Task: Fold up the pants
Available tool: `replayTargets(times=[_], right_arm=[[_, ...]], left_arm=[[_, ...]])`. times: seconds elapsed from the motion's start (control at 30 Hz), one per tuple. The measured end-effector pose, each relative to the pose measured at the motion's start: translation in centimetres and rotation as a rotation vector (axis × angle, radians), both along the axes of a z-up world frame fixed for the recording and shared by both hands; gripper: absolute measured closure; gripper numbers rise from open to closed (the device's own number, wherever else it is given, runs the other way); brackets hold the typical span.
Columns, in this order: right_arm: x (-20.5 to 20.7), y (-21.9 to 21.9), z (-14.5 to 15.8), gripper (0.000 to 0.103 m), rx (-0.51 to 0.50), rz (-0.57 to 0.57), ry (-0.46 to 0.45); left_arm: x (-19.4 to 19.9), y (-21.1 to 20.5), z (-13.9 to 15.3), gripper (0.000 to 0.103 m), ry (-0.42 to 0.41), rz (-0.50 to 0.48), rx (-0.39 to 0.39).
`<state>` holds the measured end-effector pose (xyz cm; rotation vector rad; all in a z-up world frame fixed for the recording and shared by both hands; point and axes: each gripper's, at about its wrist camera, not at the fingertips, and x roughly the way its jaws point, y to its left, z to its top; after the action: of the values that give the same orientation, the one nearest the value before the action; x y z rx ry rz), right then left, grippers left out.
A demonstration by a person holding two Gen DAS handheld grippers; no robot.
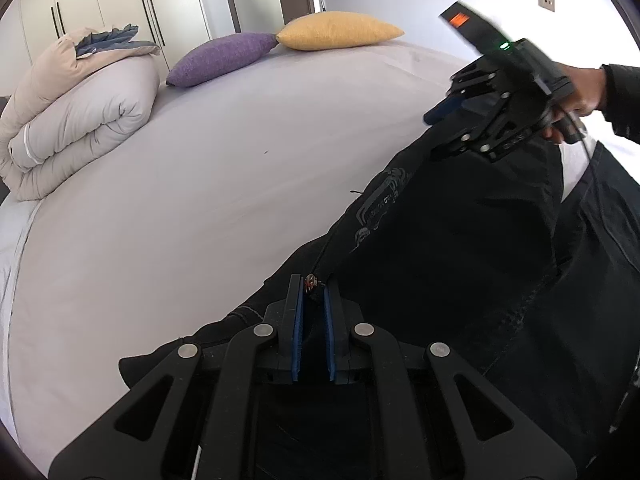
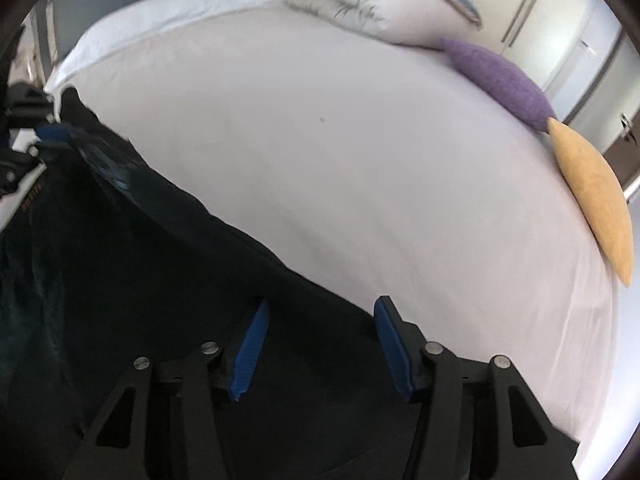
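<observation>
A rolled beige-and-grey duvet (image 1: 76, 112) sits at the far left of the pale lilac bedsheet (image 1: 200, 200), with a purple cushion (image 1: 222, 58) and a mustard-yellow cushion (image 1: 340, 30) beside it. The black denim pants (image 1: 460, 260) lie across the near right part of the bed. The left gripper (image 1: 314, 300) is pinched on the pants' edge — dark cloth and a small metal rivet sit between its blue pads. The right gripper (image 2: 320, 344) hangs above the pants, its blue-padded fingers (image 2: 394, 350) spread wide — nothing between them.
</observation>
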<state>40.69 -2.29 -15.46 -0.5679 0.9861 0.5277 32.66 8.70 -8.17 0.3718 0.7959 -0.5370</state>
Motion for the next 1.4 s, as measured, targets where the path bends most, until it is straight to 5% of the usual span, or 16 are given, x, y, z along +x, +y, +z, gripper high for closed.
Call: replayTargets(times=[0.1, 0.17, 0.27, 0.97, 1.2, 1.4], right_arm=[[1.3, -0.3, -0.3, 0.057, -0.004, -0.005, 0.034], [1.6, -0.4, -0.3, 0.077, -0.007, -0.002, 0.060], [0.9, -0.5, 0.1, 0.090, -0.007, 0.018, 0.044], [-6.4, 2.2, 2.2, 0.096, 0.314, -0.229, 0.070], [-14.7, 6.4, 2.9, 0.097, 0.034, 0.029, -0.133], [-24.5, 7.0, -0.3, 0.097, -0.311, 0.208, -0.320]], left_arm=[[-0.3, 0.1, 0.1, 0.095, -0.004, -0.006, -0.001], [-0.3, -0.1, -0.1, 0.095, -0.006, -0.010, 0.004], [-0.2, -0.1, -0.2, 0.095, -0.007, -0.008, 0.003], [-4.7, 0.0, 0.5, 0.095, 0.028, 0.011, -0.053], [-8.9, 0.6, -0.4, 0.095, 0.043, 0.000, -0.045], [-15.0, 1.8, -1.8, 0.095, 0.060, -0.070, -0.006]])
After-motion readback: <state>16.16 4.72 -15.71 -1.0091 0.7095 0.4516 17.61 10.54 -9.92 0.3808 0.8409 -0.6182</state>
